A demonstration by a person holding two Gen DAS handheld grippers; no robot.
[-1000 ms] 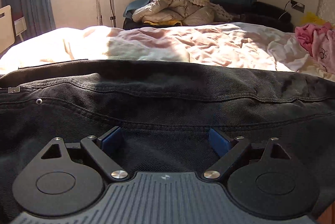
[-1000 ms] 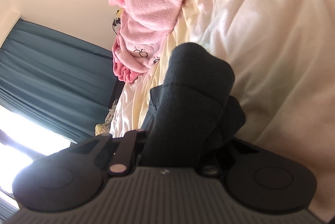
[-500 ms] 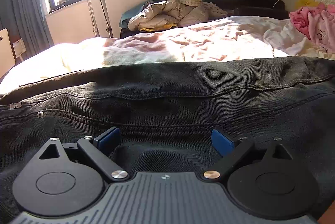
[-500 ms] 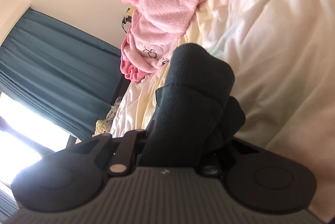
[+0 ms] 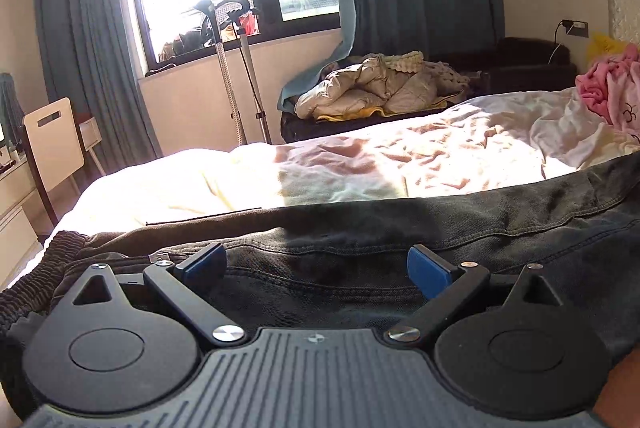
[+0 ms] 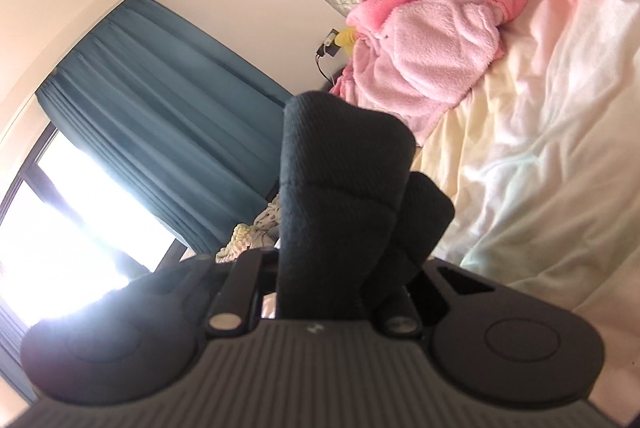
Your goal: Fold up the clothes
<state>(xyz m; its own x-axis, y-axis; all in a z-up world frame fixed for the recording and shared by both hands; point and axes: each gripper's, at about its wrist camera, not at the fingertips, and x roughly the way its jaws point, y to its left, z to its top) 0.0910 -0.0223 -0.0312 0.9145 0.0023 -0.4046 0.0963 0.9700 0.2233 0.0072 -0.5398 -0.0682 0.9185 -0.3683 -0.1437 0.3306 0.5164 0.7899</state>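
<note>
A black denim garment (image 5: 400,228) with a ribbed hem at its left end lies stretched across the near side of the bed. My left gripper (image 5: 316,270) is open just above it, its blue pads (image 5: 426,270) wide apart and empty. In the right wrist view my right gripper (image 6: 340,288) is shut on a bunched ribbed edge of the black garment (image 6: 344,163), which sticks up between the fingers and hides their tips. That gripper is tilted and lifted above the bed.
The bed sheet (image 5: 360,167) is pale and rumpled. A pink fleece garment (image 6: 432,47) lies near the headboard, also in the left wrist view (image 5: 612,91). A puffy beige coat (image 5: 372,87) rests on a dark bench by the window. A white chair (image 5: 52,143) stands at left.
The left gripper has risen and pulled back toward the garment's left end, showing more of the room. The right gripper has lifted and tilted with the black fabric still held.
</note>
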